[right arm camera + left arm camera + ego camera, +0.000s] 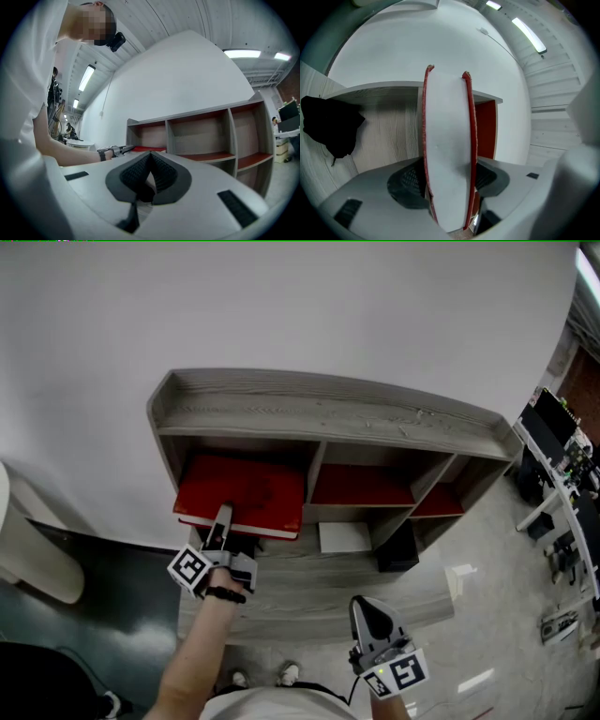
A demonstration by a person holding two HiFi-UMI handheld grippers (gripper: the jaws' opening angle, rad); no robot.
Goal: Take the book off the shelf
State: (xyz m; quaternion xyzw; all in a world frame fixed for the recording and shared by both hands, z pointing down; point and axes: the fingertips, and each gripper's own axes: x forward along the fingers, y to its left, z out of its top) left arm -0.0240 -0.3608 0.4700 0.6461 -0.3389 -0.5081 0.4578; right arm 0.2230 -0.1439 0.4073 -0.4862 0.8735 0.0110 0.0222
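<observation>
A red-covered book (248,488) lies flat in the left compartment of the grey wooden shelf (319,413), its front edge sticking out past the shelf front. My left gripper (223,517) reaches in at that edge. In the left gripper view the white page block (447,150) stands between the jaws, and both black pads (408,180) press on the red covers. My right gripper (361,606) hangs back near the person's body, well short of the shelf, with its pads (161,171) closed together on nothing. The right gripper view shows the shelf (197,117) and the book (150,149) in the distance.
A white box (343,536) and a black object (398,549) sit on the lower shelf level. Something black (330,124) hangs at the left in the left gripper view. Desks with equipment (562,456) stand at the right, and a pale round table (28,559) at the left.
</observation>
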